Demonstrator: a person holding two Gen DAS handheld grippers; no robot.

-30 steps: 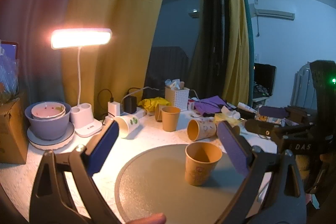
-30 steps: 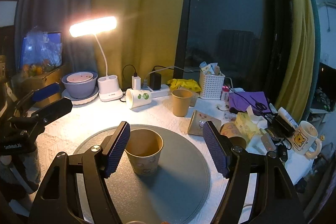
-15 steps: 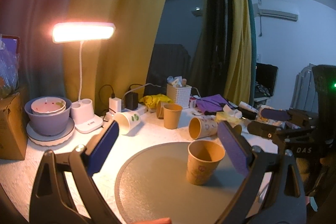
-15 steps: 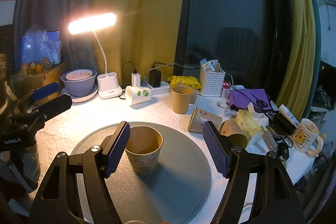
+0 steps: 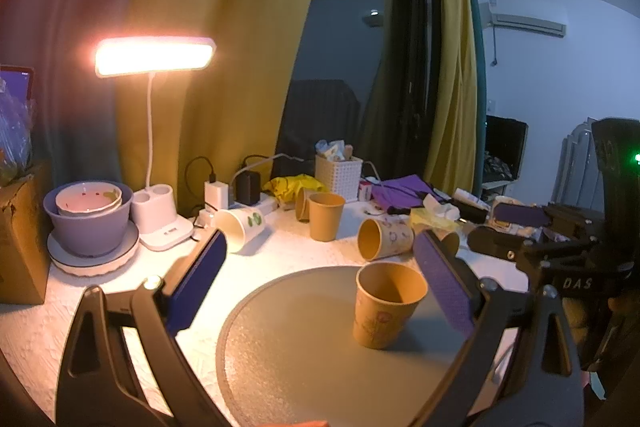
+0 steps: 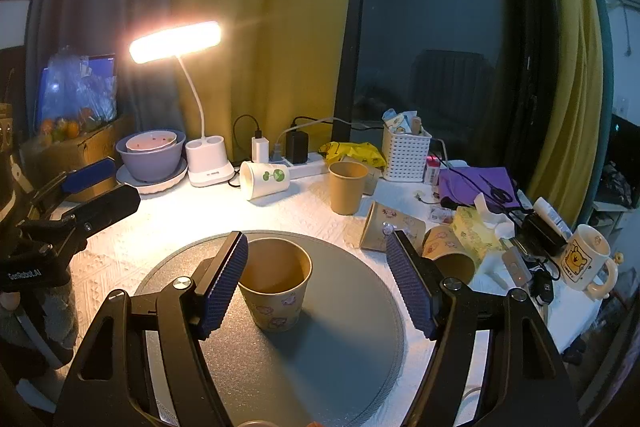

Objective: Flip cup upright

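The brown printed paper cup (image 6: 276, 283) is positioned upright on the round grey mat (image 6: 340, 355). The left gripper (image 5: 320, 287) and right gripper (image 6: 316, 283) are held released; 0 contact is made.

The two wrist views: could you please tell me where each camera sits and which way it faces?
Left wrist: on the left gripper, looking along its open fingers across the table; the paper cup stands upright on the round grey mat, and the right gripper shows at right.
Right wrist: on the right gripper, open fingers either side of that cup; the left gripper shows at left.
Shared: cup, mat, desk lamp.
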